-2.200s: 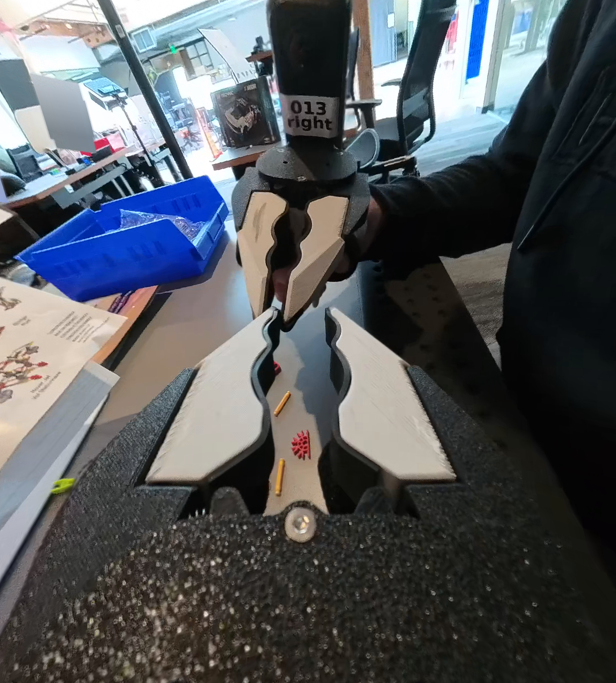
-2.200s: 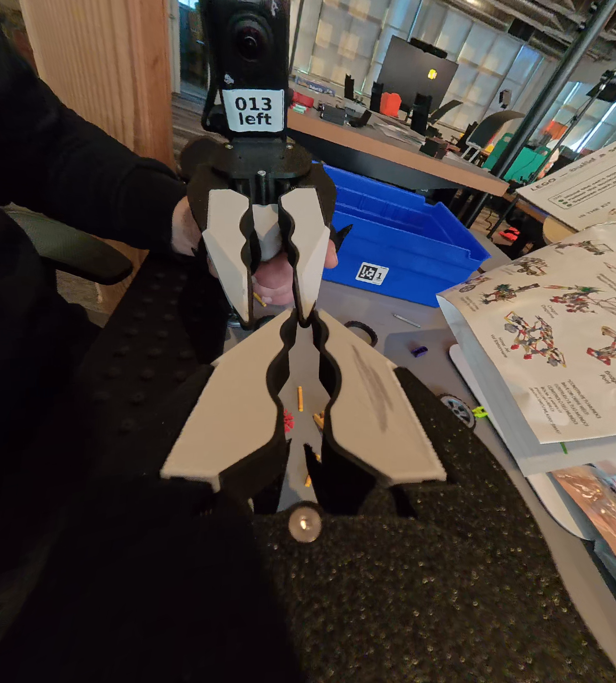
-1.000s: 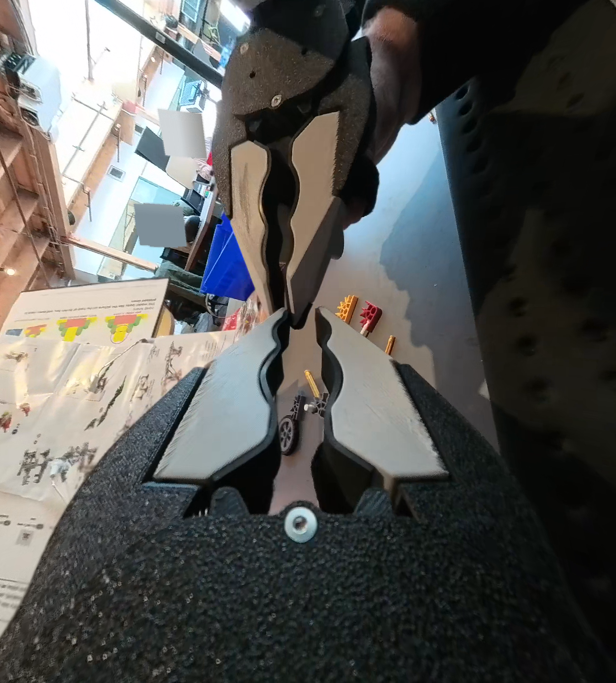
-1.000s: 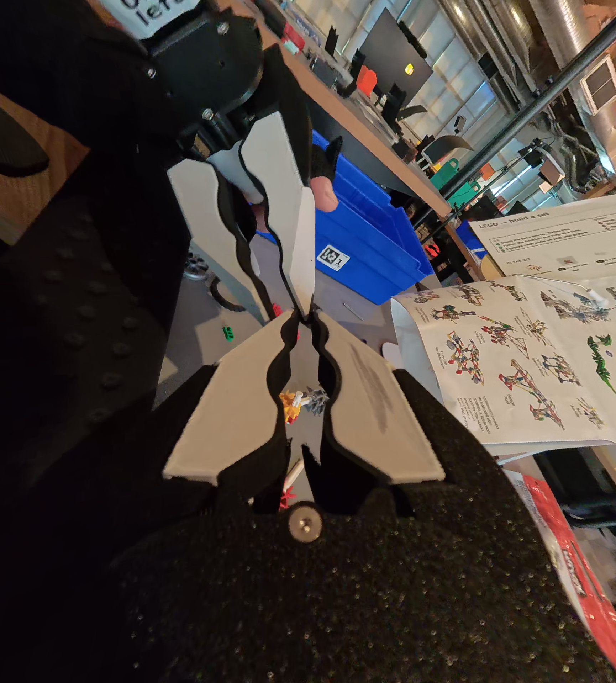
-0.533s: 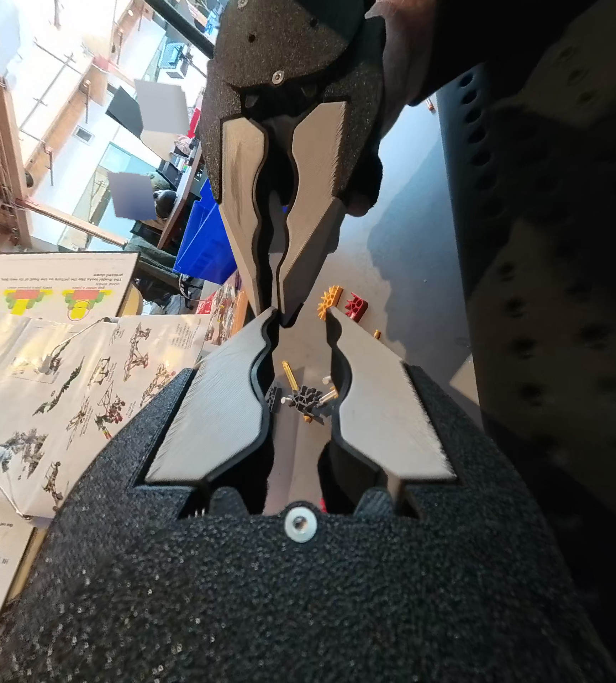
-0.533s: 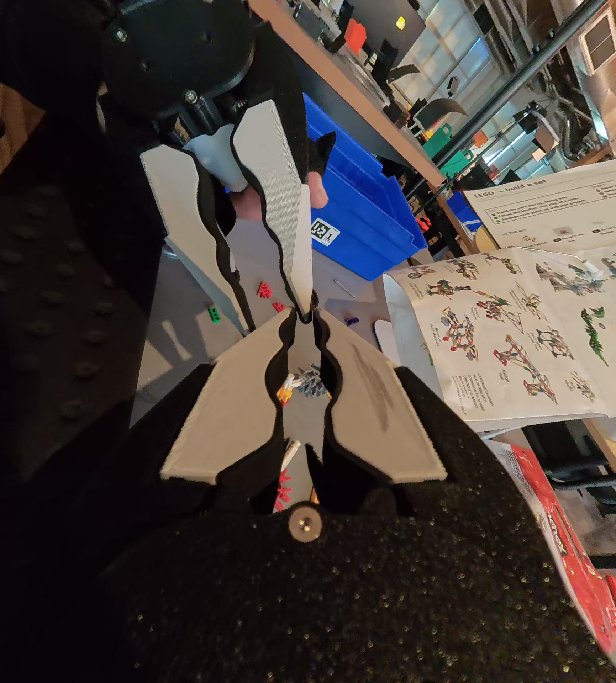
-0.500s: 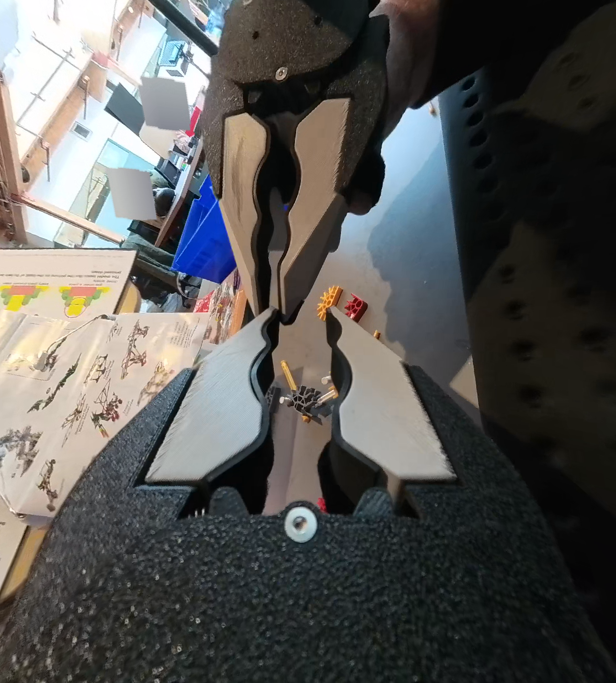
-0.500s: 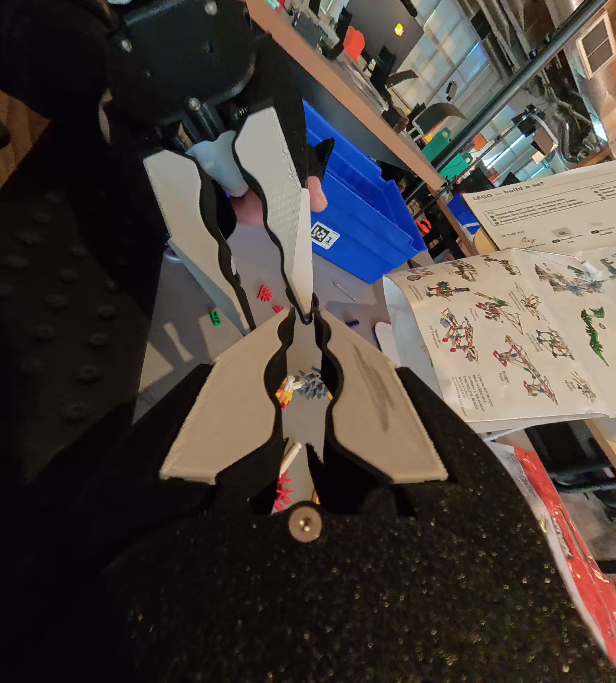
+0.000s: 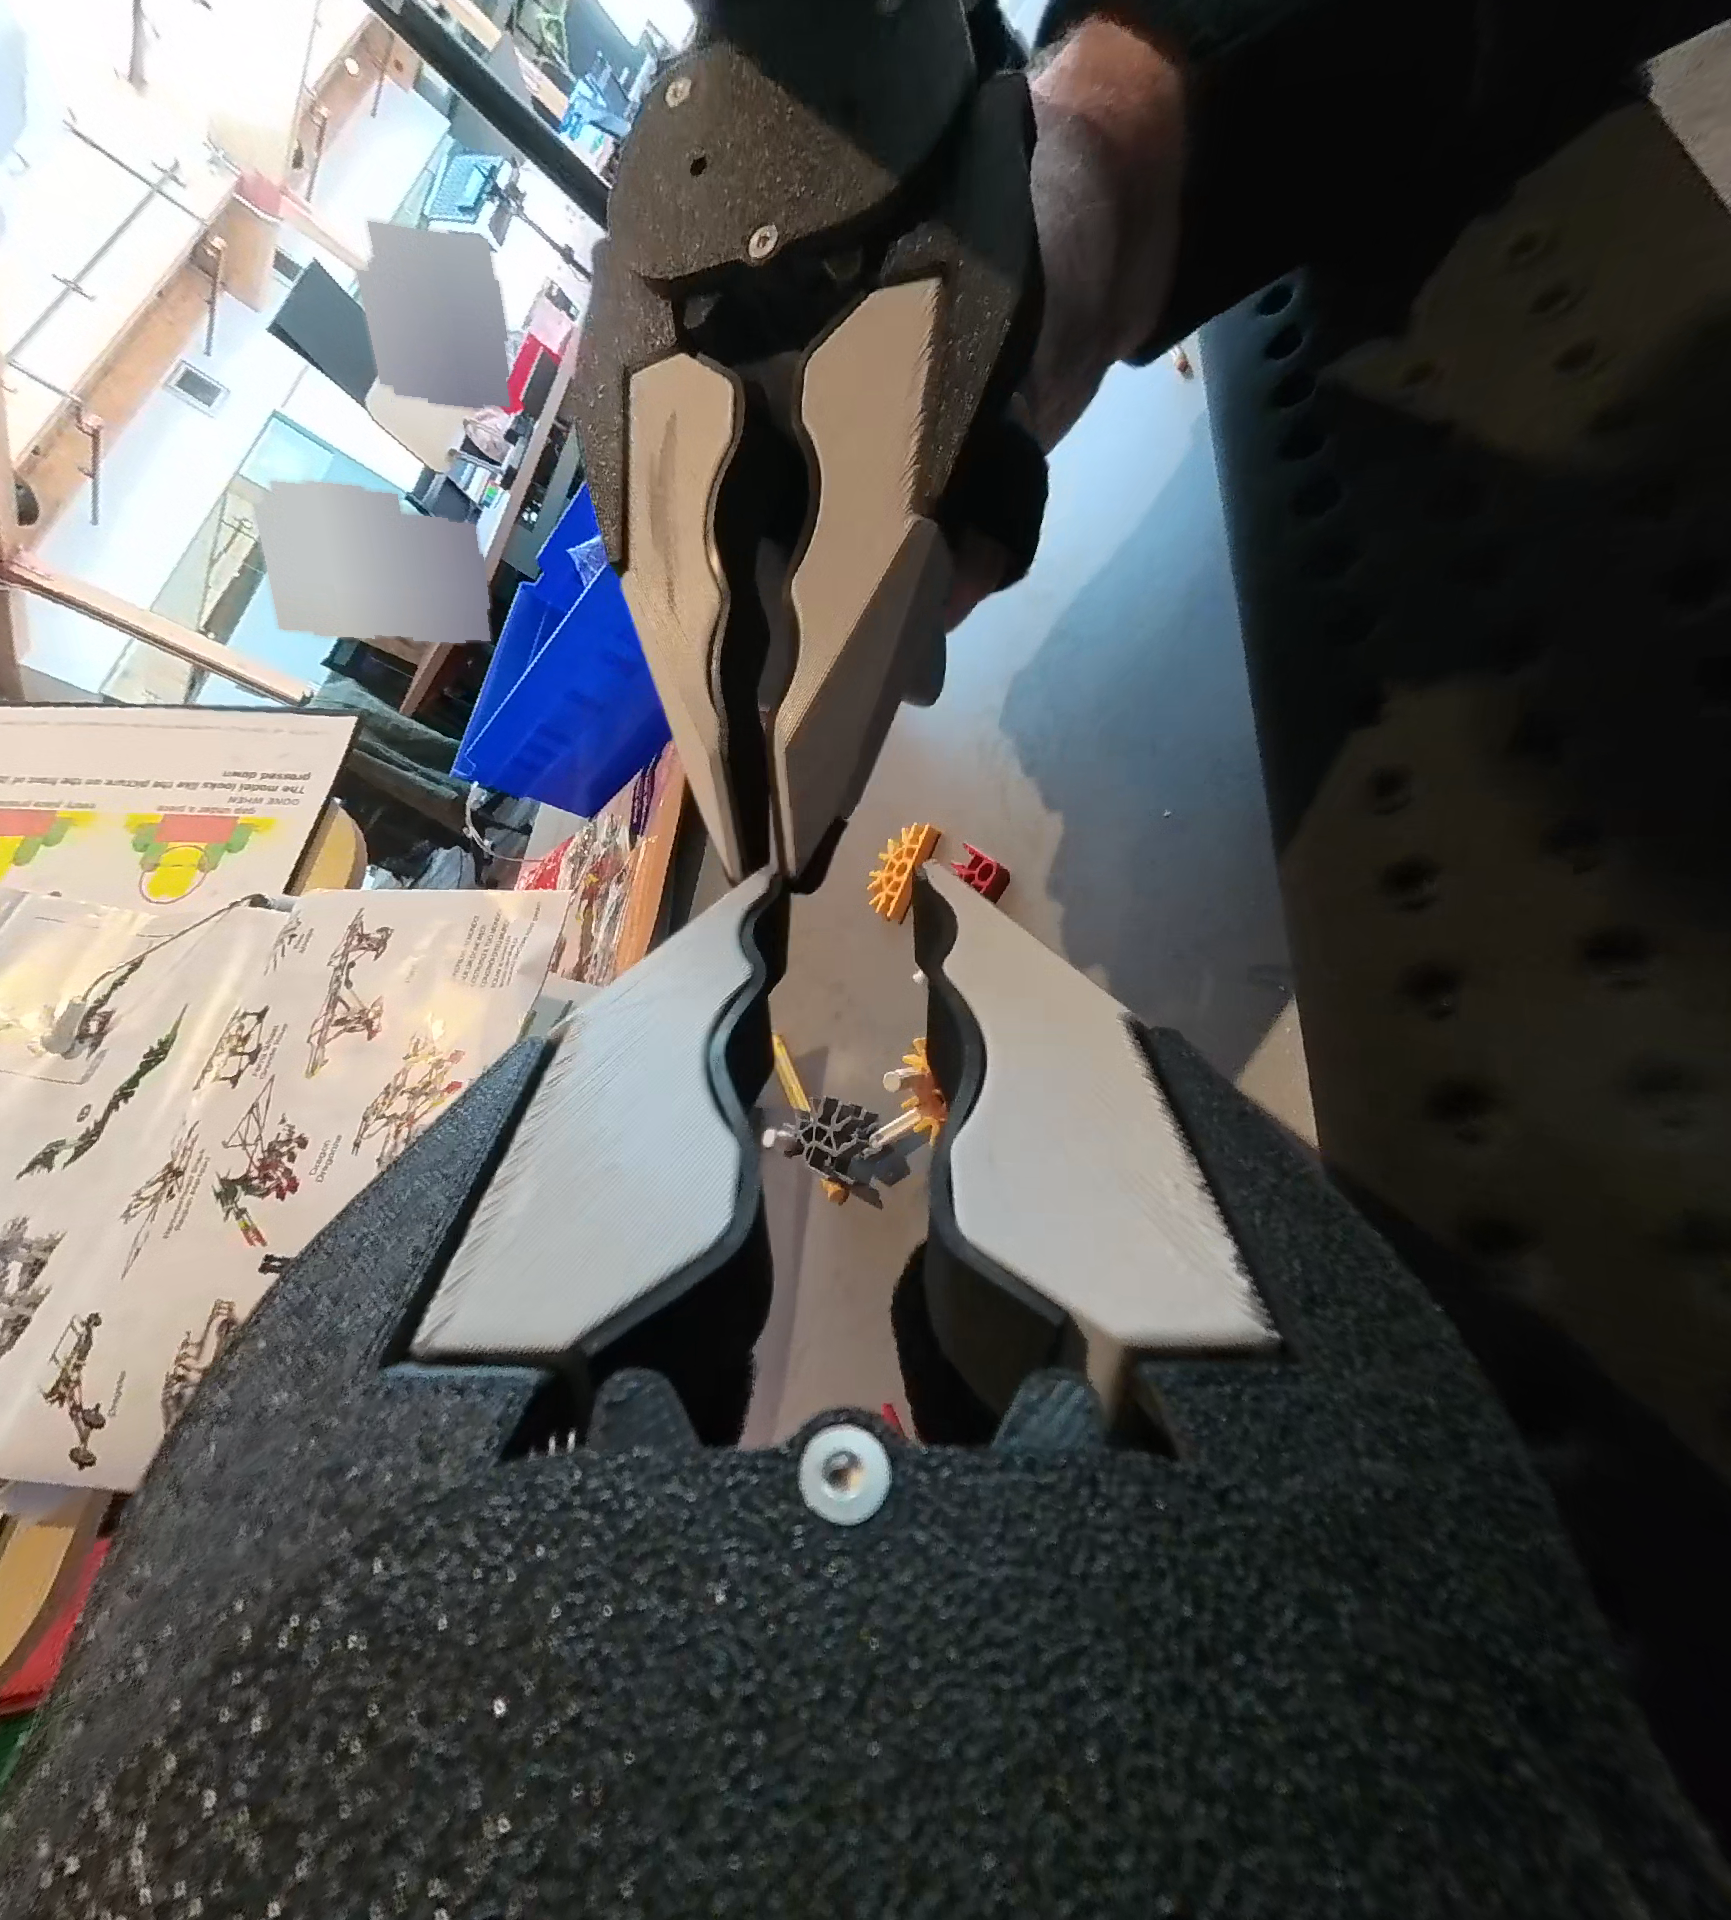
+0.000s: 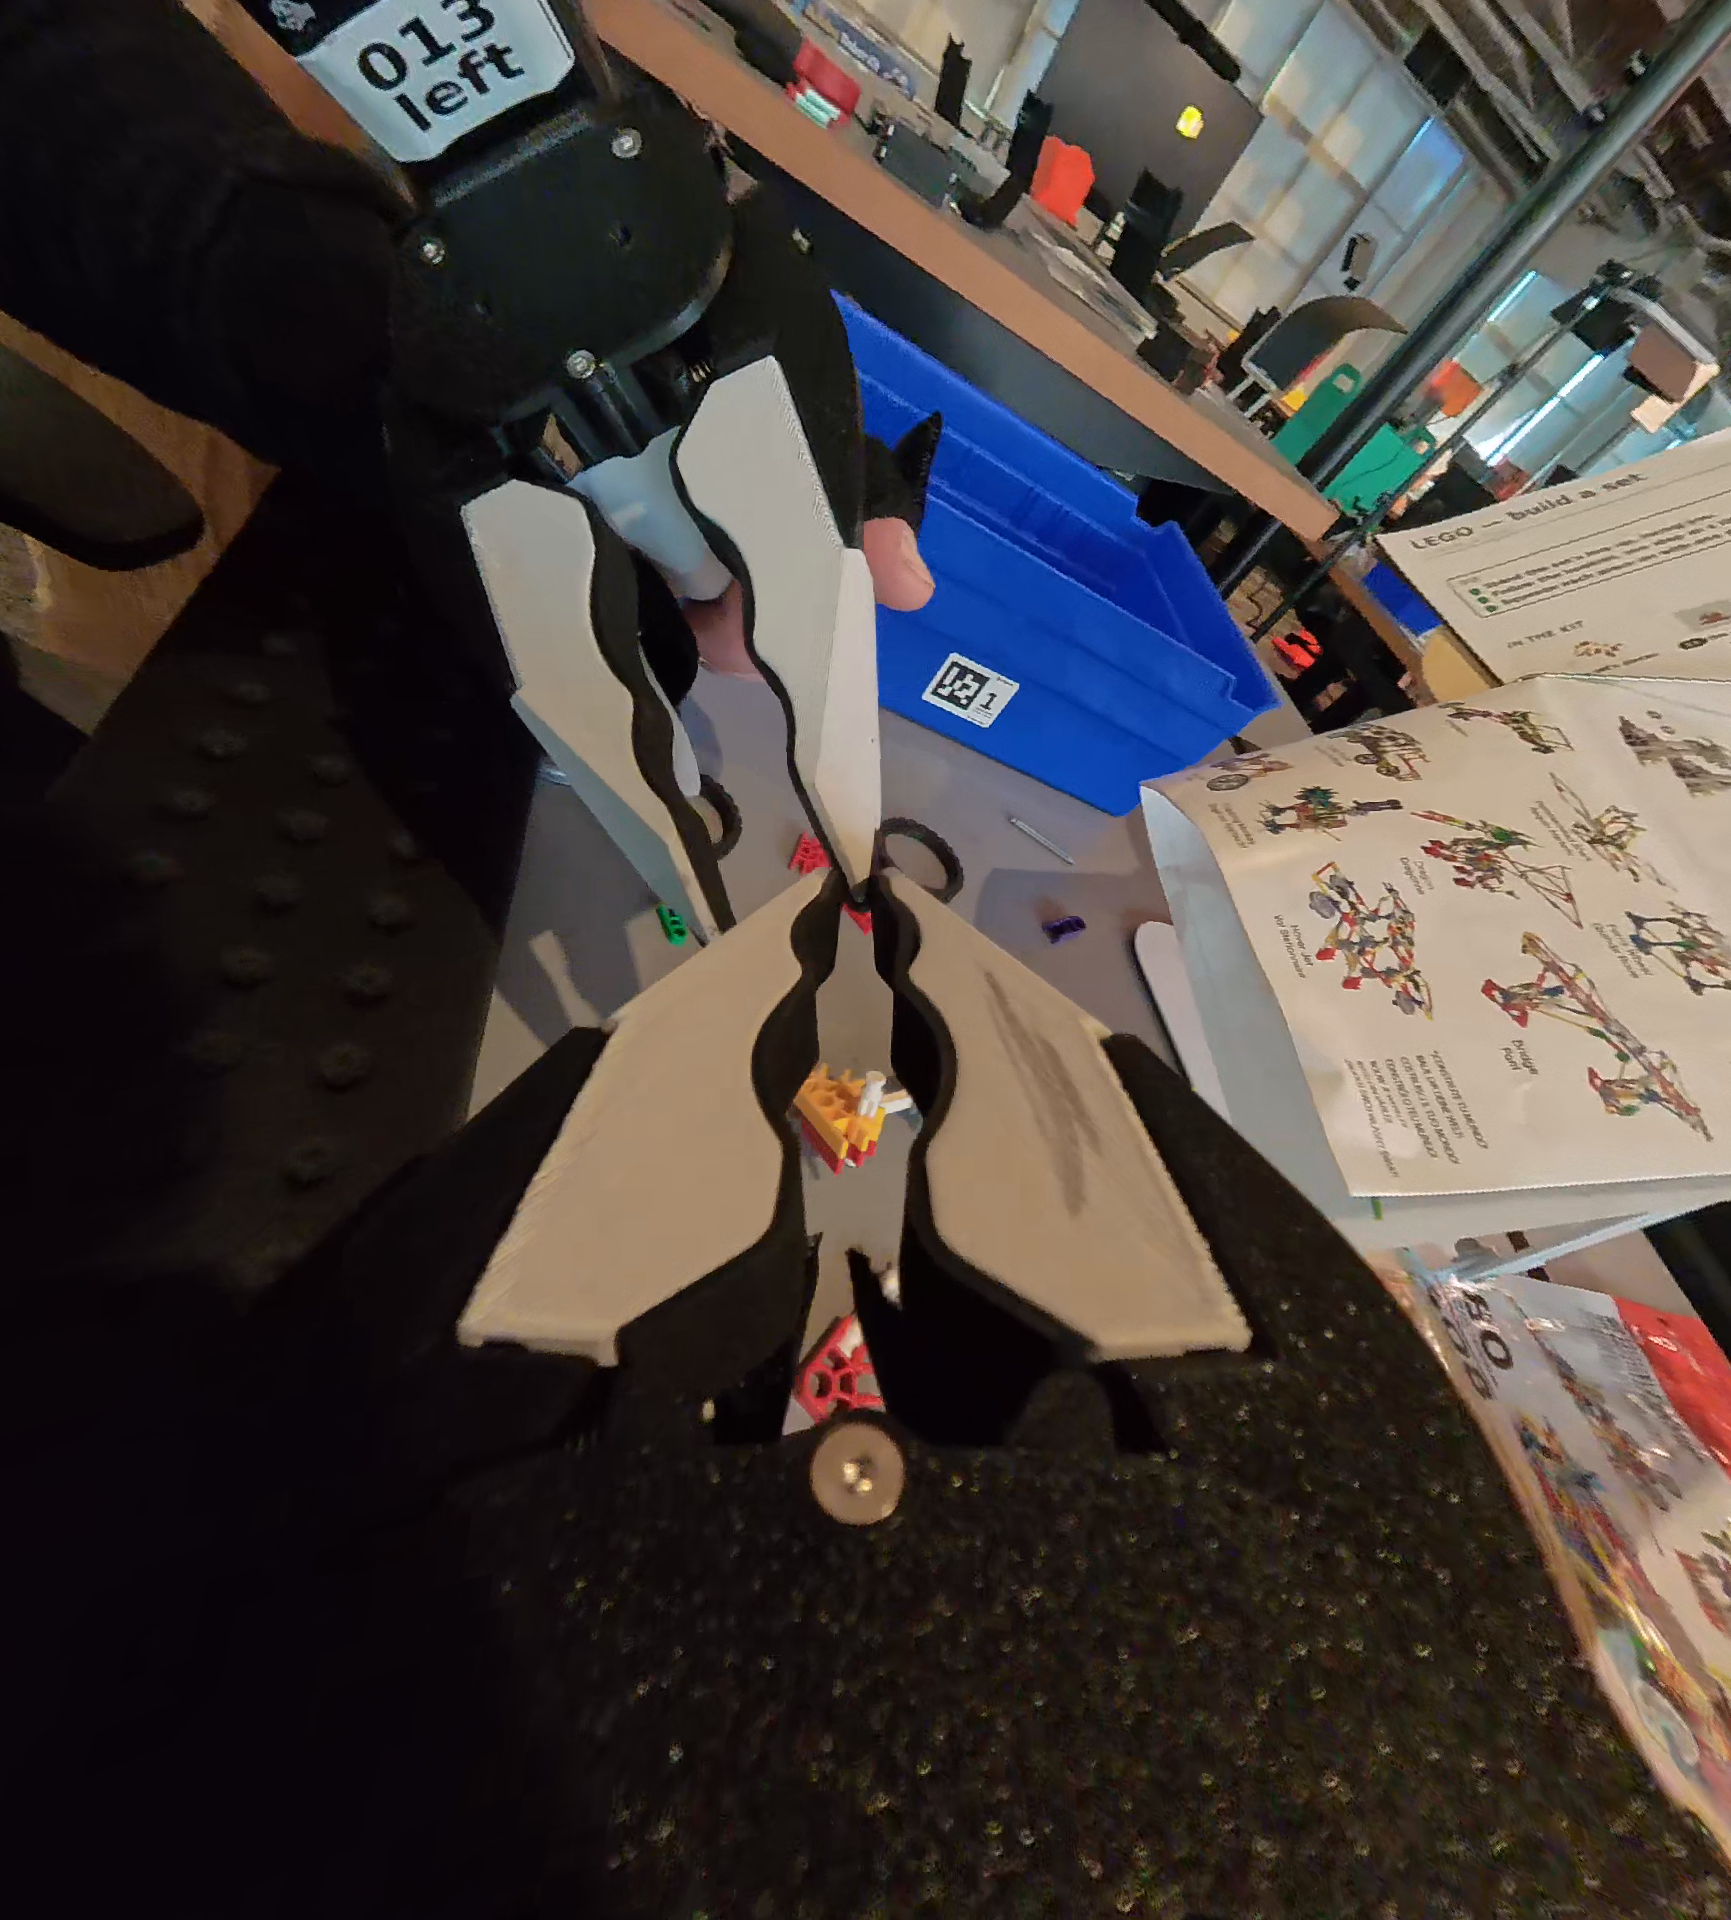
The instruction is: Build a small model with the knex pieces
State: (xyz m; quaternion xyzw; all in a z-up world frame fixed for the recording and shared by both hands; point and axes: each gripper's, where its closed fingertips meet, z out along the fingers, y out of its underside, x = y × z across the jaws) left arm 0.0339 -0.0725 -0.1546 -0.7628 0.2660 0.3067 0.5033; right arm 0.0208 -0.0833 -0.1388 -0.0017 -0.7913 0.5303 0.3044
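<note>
My left gripper (image 9: 850,878) is open and holds nothing. My right gripper (image 9: 773,857) comes down from above in the left wrist view, jaws nearly closed, its tips touching the tip of my left gripper's left finger. In the right wrist view my right gripper (image 10: 858,888) pinches around that fingertip of the left gripper (image 10: 786,899). I cannot tell whether a small part is held there. Below on the grey table (image 9: 1131,748) lie a black connector with rods (image 9: 835,1127), an orange fan connector (image 9: 905,868), a red connector (image 9: 980,868) and a yellow-red cluster (image 10: 840,1122).
A blue bin (image 10: 1048,623) stands behind. An instruction sheet (image 10: 1515,935) and a printed packet (image 10: 1671,1507) lie beside the parts. Black tyre rings (image 10: 918,857), a green piece (image 10: 672,923) and a purple piece (image 10: 1060,925) are scattered. A black dimpled mat (image 9: 1515,935) borders the table. The grippers are tip to tip, or close to it. Between my left fingertips and the red connector (image 9: 980,868) there is roughly 12 centimeters.
Both grippers stay tip to tip while tilting and shifting over the table. The left jaws have opened a little wider. Different loose parts now show between the fingers.
</note>
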